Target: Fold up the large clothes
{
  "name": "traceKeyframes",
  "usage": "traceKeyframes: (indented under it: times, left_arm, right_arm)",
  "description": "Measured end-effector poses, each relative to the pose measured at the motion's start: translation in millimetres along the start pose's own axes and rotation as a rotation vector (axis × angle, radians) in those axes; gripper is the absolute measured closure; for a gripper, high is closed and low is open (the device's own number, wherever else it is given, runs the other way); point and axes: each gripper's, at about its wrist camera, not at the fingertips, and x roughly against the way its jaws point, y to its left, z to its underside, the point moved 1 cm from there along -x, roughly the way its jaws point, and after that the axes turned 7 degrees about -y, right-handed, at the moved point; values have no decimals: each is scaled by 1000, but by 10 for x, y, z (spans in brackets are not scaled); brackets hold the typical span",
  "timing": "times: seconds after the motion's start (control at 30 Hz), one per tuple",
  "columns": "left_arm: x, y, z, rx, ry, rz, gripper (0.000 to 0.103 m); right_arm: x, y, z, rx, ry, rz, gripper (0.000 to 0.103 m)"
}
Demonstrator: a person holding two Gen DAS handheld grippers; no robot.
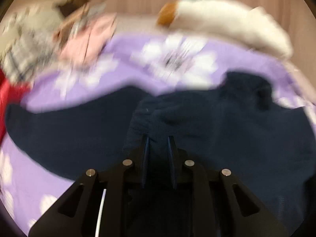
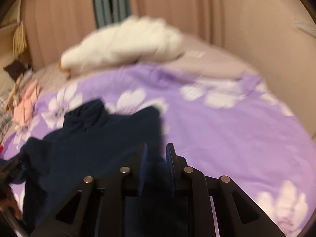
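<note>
A dark navy garment (image 1: 237, 138) lies spread over a purple flowered bed cover (image 1: 126, 73). In the left wrist view my left gripper (image 1: 158, 138) has its jaws close together, and a bunched fold of the navy cloth rises between the pads. In the right wrist view the same navy garment (image 2: 88, 148) lies to the left, its collar pointing away. My right gripper (image 2: 157, 146) pinches the garment's right edge, with dark cloth between the narrow jaws. Both views are blurred.
A white plush bundle (image 1: 227, 19) (image 2: 128, 43) lies at the far side of the bed. A pile of pink (image 1: 85, 39), grey checked (image 1: 25, 49) and red (image 1: 7, 94) clothes sits at the far left. Pink curtains (image 2: 177, 9) hang behind. Bare bed cover (image 2: 227, 138) stretches to the right.
</note>
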Motion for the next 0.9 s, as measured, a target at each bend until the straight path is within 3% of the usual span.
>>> traceKeyframes:
  times: [0.03, 0.1, 0.23, 0.43, 0.5, 0.6, 0.73, 0.8, 0.83, 0.87, 0.9]
  left_arm:
    - [-49, 112, 42, 60, -4, 53, 85]
    - [-33, 231, 8, 121, -14, 87, 88]
    - [-28, 112, 32, 69, -31, 41, 88]
    - [119, 183, 48, 89, -32, 60, 89]
    - [369, 267, 63, 107, -42, 85, 87]
    - [904, 648, 65, 137, -148, -19, 84]
    - [1260, 1352, 42, 273, -156, -62, 84]
    - [1344, 1695, 120, 357, -166, -97, 74]
    - [1379, 1918, 215, 427, -178, -117, 68]
    - [1390, 2080, 295, 488, -180, -119, 50]
    - [1390, 2249, 390, 558, -172, -108, 31]
  right_arm:
    - [-119, 63, 95, 21, 21, 31, 84]
    - [-397, 79, 359, 70, 40, 89, 84]
    - [-432, -26, 407, 16, 22, 72, 87]
    - [-415, 126, 377, 114, 17, 155, 87]
    - [-172, 105, 354, 129, 3, 139, 87]
    - [366, -124, 351, 56, -56, 90, 86]
    - [1084, -508, 374, -10, -126, 63, 83]
    - [1352, -686, 437, -51, -165, 62, 77]
    - [1435, -769, 481, -82, -183, 65, 68]
    - [1482, -849, 524, -113, -197, 77, 57]
    - [1485, -895, 557, -130, -194, 100, 53]
